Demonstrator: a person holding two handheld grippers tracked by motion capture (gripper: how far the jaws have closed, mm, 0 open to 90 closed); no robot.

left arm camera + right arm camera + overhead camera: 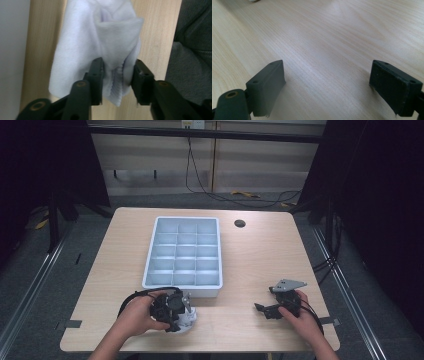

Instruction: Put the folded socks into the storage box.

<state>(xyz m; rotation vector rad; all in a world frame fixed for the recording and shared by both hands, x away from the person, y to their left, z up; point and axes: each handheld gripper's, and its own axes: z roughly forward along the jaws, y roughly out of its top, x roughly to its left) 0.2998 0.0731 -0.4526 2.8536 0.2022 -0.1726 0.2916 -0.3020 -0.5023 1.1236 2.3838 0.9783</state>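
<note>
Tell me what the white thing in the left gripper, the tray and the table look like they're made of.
White cloth: soft knit fabric, ribbed hem, folds. Tray: probably pale grey-blue moulded plastic, smooth dividers. Table: light wood grain, likely matte laminate.

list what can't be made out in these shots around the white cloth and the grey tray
- White knitted cloth: in the left gripper view its top is cut off by the edge; in the high view the left gripper and hand cover most of it.
- Grey divided plastic tray: compartment contents too small to judge from the high view.
</note>
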